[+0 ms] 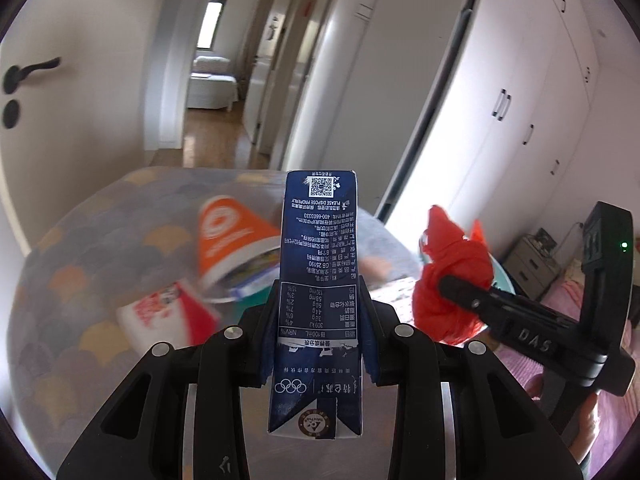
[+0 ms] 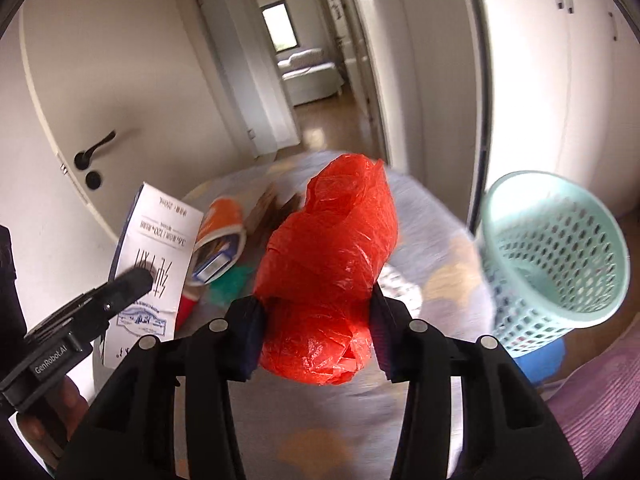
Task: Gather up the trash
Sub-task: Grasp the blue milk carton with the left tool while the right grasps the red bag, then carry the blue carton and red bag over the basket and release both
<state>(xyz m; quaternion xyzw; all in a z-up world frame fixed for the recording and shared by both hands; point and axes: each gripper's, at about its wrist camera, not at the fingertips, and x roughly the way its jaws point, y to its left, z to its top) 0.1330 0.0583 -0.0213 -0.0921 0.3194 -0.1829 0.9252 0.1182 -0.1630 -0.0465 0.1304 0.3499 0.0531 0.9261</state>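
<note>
The left gripper (image 1: 320, 320) is clamped on a dark blue milk carton (image 1: 318, 280), which stands up the centre of the left wrist view between the two pads. The right gripper (image 2: 316, 320) is closed around a crumpled red plastic bag (image 2: 328, 264), bulging above and below the pads in the middle of the right wrist view. Both loads are lifted clear of the patterned worktop (image 1: 80, 280).

Outward from the right gripper, a pale green mesh basket (image 2: 560, 256) sits at the right edge of the frame, its open mouth tilted toward the camera. To the left of the bag lie an orange paper cup (image 2: 222, 224) on its side and a bit of green wrapper (image 2: 232, 284). In the left wrist view a red-and-white box (image 1: 168, 316) lies just beside the cup at lower left.

The step in hand looks like the carry: both pieces are picked up, neither yet dropped. The next move calls for swinging each gripper over the basket mouth and letting go there, one after the other so they do not collide. The cup and box remain to be collected.
</note>
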